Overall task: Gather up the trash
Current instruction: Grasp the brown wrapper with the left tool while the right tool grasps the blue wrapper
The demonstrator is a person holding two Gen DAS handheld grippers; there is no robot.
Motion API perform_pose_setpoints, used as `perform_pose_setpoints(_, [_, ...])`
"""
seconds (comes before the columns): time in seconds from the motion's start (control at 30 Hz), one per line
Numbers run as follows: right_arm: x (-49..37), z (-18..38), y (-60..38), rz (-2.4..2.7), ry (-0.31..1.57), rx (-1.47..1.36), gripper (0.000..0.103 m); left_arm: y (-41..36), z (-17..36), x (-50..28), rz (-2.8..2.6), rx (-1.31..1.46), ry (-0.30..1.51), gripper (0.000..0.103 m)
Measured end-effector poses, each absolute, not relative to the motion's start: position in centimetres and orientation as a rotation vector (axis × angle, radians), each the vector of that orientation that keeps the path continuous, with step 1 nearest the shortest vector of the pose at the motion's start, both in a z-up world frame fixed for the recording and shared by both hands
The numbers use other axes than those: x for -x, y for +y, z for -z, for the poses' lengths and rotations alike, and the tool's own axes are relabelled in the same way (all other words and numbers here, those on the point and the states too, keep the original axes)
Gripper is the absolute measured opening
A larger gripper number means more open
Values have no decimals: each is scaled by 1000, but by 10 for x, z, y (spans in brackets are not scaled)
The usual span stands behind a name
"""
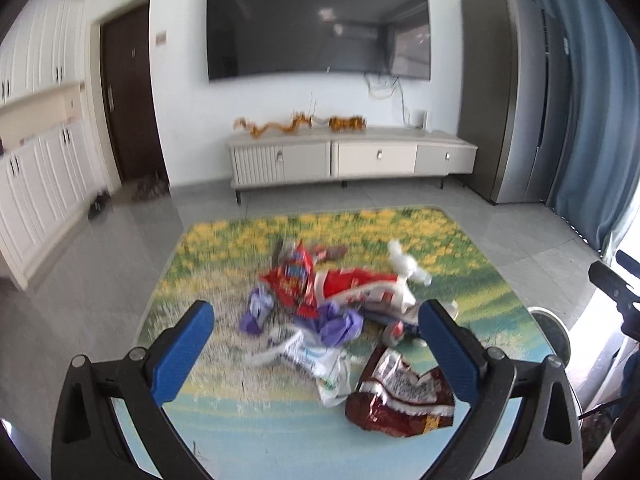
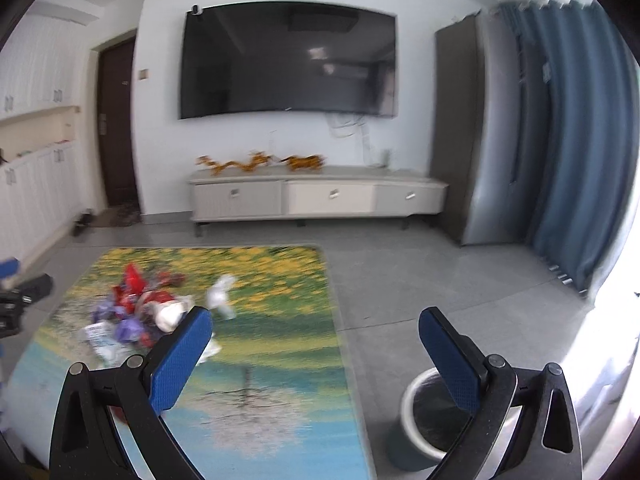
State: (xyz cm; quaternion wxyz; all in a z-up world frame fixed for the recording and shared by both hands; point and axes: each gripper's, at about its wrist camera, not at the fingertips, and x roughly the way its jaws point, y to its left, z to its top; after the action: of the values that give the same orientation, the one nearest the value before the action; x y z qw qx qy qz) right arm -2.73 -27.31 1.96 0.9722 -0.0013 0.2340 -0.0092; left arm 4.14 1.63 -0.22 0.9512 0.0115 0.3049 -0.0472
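Floor (image 2: 440,280) lies bare beyond table (image 2: 280,420) edge.

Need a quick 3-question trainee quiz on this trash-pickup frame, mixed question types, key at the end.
1. True or false: the left gripper is shut on a wrapper.
2. Where does the bin stand? A) on the table B) on the floor beside the table C) on the TV cabinet
3. Fill in: the wrapper nearest the left gripper, by its right finger, is the ____ one.

Key
1. False. Both grippers, the right gripper too, are open and hold nothing.
2. B. It stands off the table's right edge.
3. Brown: the brown wrapper, at the near edge of the trash pile.
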Motion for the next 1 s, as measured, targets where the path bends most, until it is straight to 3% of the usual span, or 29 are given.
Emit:
perform_pose_setpoints(0.07, [18,-12,-271,-63,507,-35,102,23,15,-45,118,-4,663,100])
perform_pose_setpoints(0.13, [7,-2,-267,-141,546,-64,95,24,25,-46,154,-1,697,91])
perform_pose_setpoints(0.2, [-7,10,-260,-209,591,-84,81,21,37,-49,208,7,745,78])
perform_pose_setpoints(0.27, [-18,18,-254,-253,630,-95,71,17,50,-51,272,25,800,72])
perform_pose_setpoints(0.4, [-35,31,-245,-335,682,-112,59,8,71,-52,340,34,874,68])
perform_pose_setpoints(0.63, [-75,54,-224,-454,783,-117,55,-2,93,-57,364,37,957,67])
perform_pose_setpoints(1.0, [-116,97,-213,-545,919,-258,48,-10,113,-66,386,26,1041,57])
